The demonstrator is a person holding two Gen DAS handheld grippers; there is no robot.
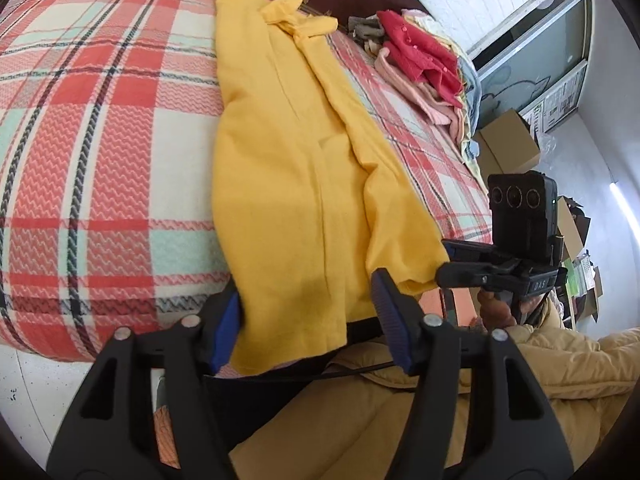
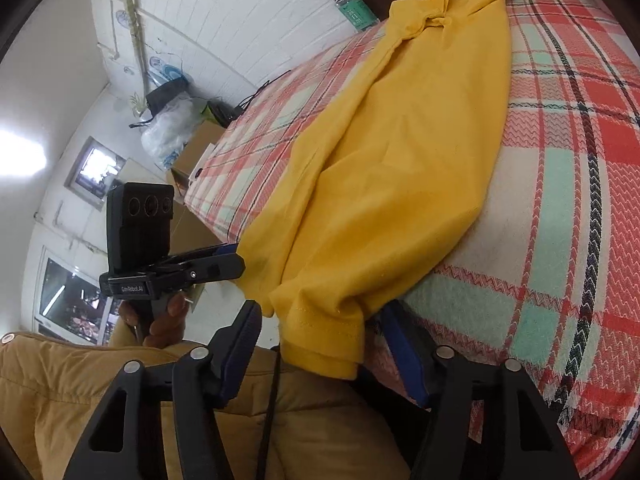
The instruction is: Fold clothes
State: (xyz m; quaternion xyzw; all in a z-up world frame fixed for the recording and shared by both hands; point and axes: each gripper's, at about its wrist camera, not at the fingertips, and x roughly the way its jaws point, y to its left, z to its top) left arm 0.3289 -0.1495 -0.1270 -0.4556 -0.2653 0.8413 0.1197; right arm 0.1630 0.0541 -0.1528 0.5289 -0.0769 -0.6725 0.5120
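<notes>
A yellow garment [image 1: 288, 168] is laid lengthwise on the plaid-covered bed [image 1: 100, 128], narrowed into a long strip with its sides turned in. Its crumpled far end lies near the bed's head edge, and its hem hangs over the near edge, towards the person in the tan padded jacket [image 1: 440, 412].

The left gripper [image 1: 308, 312] is held at the near edge with its jaws spread wide. The left part of the hem lies between the blue pads [image 1: 224, 320], but nothing is clamped. The right gripper [image 2: 320, 344] is likewise wide open at the near edge, with the hem's right corner hanging between its pads, unpinched. Each tool is seen in the other's view, beside the hem.

Both tools are judged to be placed at the hem corners so that the near end can be handled evenly, kept square and free of twist. Whether the hem is about to be seized or has just been let go cannot be told.

A pile of other clothes [image 1: 424, 60], red on top, is kept by the bed's far right edge, apart from the garment.
</notes>
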